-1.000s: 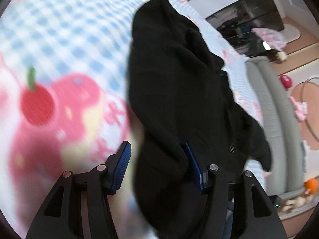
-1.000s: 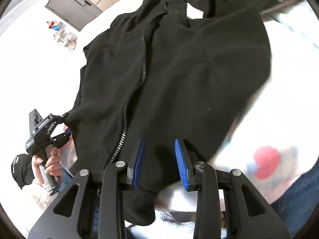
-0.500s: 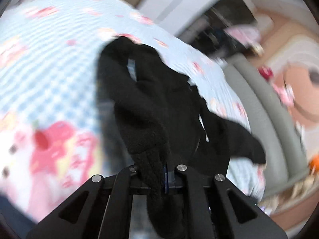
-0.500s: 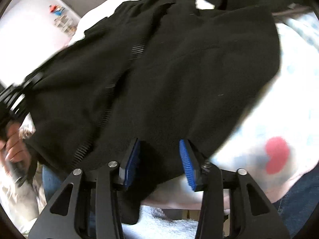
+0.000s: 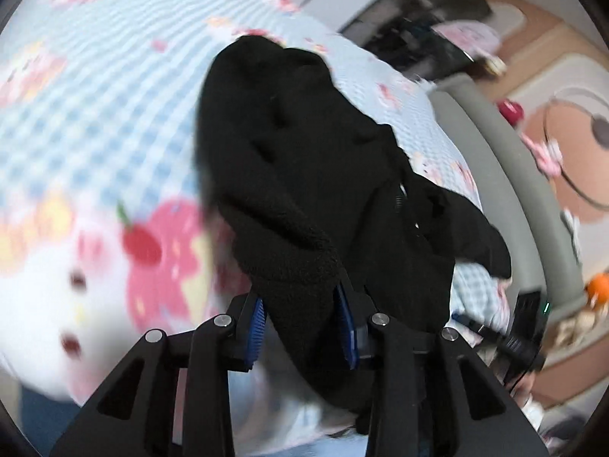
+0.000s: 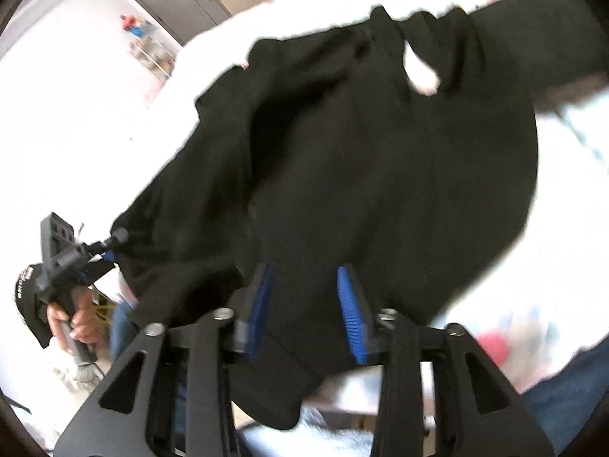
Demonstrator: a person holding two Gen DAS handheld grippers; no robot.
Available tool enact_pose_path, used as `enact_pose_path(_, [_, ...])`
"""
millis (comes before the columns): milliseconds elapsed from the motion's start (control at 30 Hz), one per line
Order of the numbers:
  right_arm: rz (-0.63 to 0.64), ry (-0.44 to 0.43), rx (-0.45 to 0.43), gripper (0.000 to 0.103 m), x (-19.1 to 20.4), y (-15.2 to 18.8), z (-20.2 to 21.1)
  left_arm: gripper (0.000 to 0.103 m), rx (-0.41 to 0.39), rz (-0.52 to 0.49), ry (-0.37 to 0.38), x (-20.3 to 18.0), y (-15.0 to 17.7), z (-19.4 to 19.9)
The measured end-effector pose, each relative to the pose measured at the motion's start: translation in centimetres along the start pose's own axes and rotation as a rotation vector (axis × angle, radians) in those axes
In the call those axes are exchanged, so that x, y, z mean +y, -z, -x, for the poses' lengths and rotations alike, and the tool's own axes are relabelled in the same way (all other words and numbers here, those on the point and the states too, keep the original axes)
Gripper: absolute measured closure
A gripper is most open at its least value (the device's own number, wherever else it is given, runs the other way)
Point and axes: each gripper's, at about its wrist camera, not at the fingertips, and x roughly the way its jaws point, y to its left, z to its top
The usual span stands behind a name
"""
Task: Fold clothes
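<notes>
Left tongs [image 5: 302,323]: jaws part-open and just been opening. A thick fold of the black fleece jacket [image 5: 304,175] sits between the blue pads [image 5: 255,323]. The fabric fills the gap and touches both pads, but whether they press on it I can't tell. The jacket hem hangs down past the jaws toward the camera. The rest runs up and away from the tongs over the bed.

Right tongs [image 6: 304,312]: jaws about half-open, also just been opening. The jacket's bottom edge passes between the pads [image 6: 348,316], with a flap hanging below. The cloth looks slack in the gap, and a pinch isn't visible; the frame is blurred here, so grip is unclear.

In the right view the left tongs [image 6: 110,255] show at far left at the jacket's other lower corner, held by a hand [image 6: 74,318] in a dark cuff.

The jacket spans between both tongs, its lower edge near them and its collar end far away. Zipper [image 5: 397,200] is visible near the middle in the left view.

Under it is a blue-check sheet [image 5: 95,114] with a pink cartoon print [image 5: 160,251]. A grey bed rail [image 5: 506,190] is at right, with floor and toys beyond.
</notes>
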Motion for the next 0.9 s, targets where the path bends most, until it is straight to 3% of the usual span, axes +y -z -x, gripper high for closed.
enact_pose_path(100, [0.025,-0.031,0.025,0.054,1.4,-1.8,-0.9,0.068,0.080,-0.064,-0.015,-0.5,-0.3,0.3])
enact_pose_path(200, [0.100,-0.033,0.069,0.054,4.1,-3.9,-2.8,0.057,0.151,-0.131,-0.042,-1.1,-0.4,0.6])
enact_pose_path(233, [0.137,-0.041,0.071,0.046,5.1,-4.6,-3.8,0.053,0.160,-0.144,-0.064,-1.0,-0.1,0.7])
enact_pose_path(300, [0.158,-0.021,0.104,0.039,6.5,-5.2,-6.7,0.052,0.158,-0.101,-0.140,0.6,0.9,1.1])
enact_pose_path(367, [0.128,-0.014,0.188,0.040,6.7,-4.2,-9.4,0.053,0.140,-0.044,-0.217,2.2,1.9,1.8])
enact_pose_path(433, [0.115,-0.082,0.254,0.040,6.8,-1.8,-11.0,0.055,0.094,0.013,-0.268,3.2,2.6,2.9])
enact_pose_path(467, [0.108,-0.107,0.283,0.040,6.8,-0.7,-11.8,0.055,0.067,0.022,-0.256,3.1,3.0,3.4])
enact_pose_path(533, [0.065,-0.140,0.322,0.040,6.2,1.6,-12.6,0.055,0.009,0.003,-0.149,1.7,3.5,4.2])
enact_pose_path(600, [0.016,-0.181,0.349,0.042,5.6,3.7,-12.9,0.055,0.005,0.001,0.049,0.1,3.2,3.5])
enact_pose_path(633, [0.015,-0.191,0.342,0.048,5.7,4.1,-12.7,0.054,0.021,0.019,0.147,-0.6,3.0,2.7])
enact_pose_path(667, [0.014,-0.201,0.336,0.053,5.7,4.4,-12.6,0.054,0.036,0.026,0.193,-1.4,3.0,1.8])
enact_pose_path(733, [0.016,-0.227,0.316,0.085,6.0,4.5,-12.2,0.054,0.075,-0.016,0.154,-3.6,3.2,-0.6])
enact_pose_path(900, [0.067,-0.252,0.199,0.093,7.0,4.3,-9.0,0.055,0.201,-0.118,0.147,-7.0,6.6,-2.3])
